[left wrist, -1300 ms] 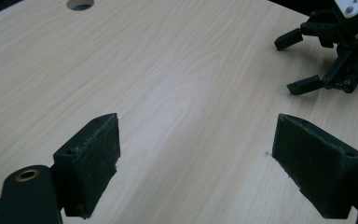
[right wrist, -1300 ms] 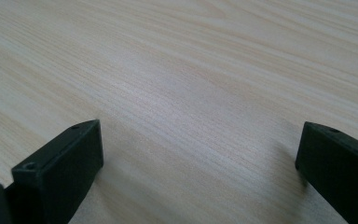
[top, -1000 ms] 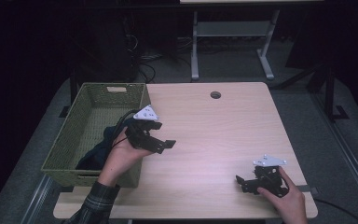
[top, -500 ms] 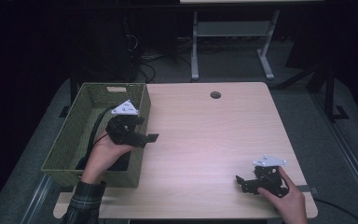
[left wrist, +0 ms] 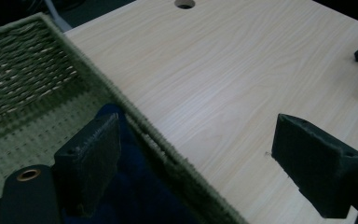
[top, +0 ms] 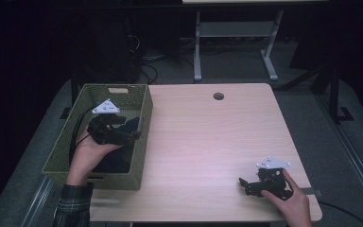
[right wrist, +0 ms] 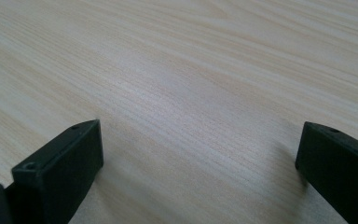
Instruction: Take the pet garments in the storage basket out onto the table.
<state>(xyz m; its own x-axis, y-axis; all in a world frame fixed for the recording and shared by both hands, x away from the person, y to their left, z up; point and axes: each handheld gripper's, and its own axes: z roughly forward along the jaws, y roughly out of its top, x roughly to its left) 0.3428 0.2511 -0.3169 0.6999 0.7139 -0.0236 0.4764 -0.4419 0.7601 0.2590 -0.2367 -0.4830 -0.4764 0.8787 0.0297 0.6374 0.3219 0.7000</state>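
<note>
High view from above the near edge, looking forward and down on the whole pale wooden table [top: 208,142], left gripper view close over the green woven basket's rim [left wrist: 168,156], facing across that tabletop, right gripper view low, skimming the same wood grain

"What is the room like?"

"It is dark. A light wooden surface [top: 208,142] with a small round hole [top: 218,96] near its far edge stands on a grey carpet floor [top: 340,137]."

"What is behind it?"

"A pale metal frame with two legs [top: 236,42] stands on the floor, and black cables [top: 144,59] lie beside it. The far wall is too dark to see."
</note>
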